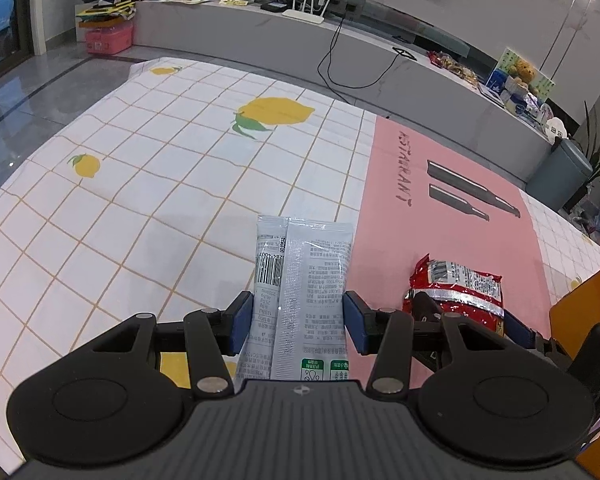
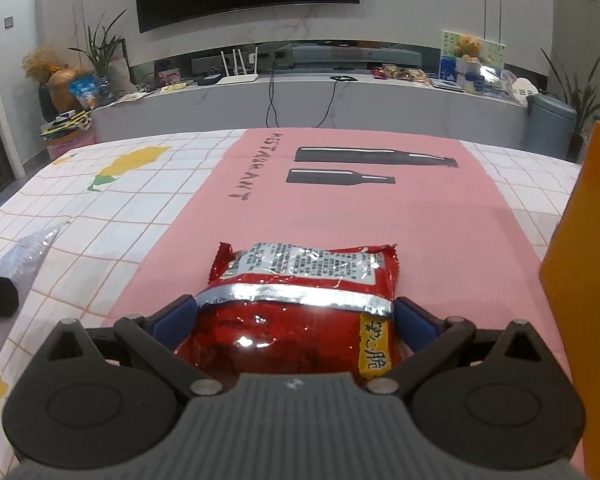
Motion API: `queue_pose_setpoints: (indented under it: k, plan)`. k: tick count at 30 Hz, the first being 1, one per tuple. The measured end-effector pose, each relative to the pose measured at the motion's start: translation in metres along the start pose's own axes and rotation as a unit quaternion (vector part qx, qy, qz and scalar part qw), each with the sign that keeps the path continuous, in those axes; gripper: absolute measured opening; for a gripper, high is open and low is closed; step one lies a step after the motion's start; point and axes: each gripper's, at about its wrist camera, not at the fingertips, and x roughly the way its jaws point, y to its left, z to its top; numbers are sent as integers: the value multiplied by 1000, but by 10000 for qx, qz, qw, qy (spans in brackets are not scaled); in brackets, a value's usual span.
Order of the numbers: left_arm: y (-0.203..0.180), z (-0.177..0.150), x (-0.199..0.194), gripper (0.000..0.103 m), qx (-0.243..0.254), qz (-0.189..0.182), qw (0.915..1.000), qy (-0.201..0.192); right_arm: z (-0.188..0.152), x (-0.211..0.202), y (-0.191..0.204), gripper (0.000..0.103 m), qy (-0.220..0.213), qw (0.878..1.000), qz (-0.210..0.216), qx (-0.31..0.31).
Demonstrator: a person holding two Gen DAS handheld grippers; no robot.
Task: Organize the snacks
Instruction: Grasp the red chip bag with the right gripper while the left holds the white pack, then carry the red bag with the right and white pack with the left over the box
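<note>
I'm seeing dim, cool, even indoor light; glare glinting on the red snack packet (image 2: 296, 312); fisheye edges bowing.

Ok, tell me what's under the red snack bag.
The red snack bag, gripped by the right gripper, sits over the pink mat, which lies on the lemon-print tablecloth. Whether the bag touches the mat, or anything lies directly beneath, is hidden.

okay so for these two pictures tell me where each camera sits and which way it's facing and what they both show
Left wrist: rides on the left gripper, looking down along its fingers at a grey snack packet clamped between the pads, over a lemon-print tablecloth.
Right wrist: rides on the right gripper, angled down at a red snack bag it grips over a pink mat.
Shared: red bag, pink mat, orange box, TV wall.
</note>
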Motion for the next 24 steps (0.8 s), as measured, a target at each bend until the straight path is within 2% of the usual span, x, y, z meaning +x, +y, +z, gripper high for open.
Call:
queue_pose_setpoints:
  k: [7, 10, 11, 19, 24]
  plan:
    - [-7, -4, 0, 55, 221, 122, 9997, -59, -1, -1, -1, 98, -20, 10000, 56, -62]
    - [-8, -5, 0, 55, 228, 108, 9996, -81, -2, -4, -3, 85, -122, 9999, -4, 40]
    - [-7, -5, 0, 55, 227, 98, 9997, -89, -2, -5, -4, 76, -168, 9998, -66, 73]
    - [-9, -5, -7, 55, 295, 93, 9993, -228, -4, -14, -2, 74, -246, 9997, -75, -31]
    - [-5, -5, -15, 55, 242, 47, 9991, -335, 4, -35, 2, 74, -537, 9985, 43, -113]
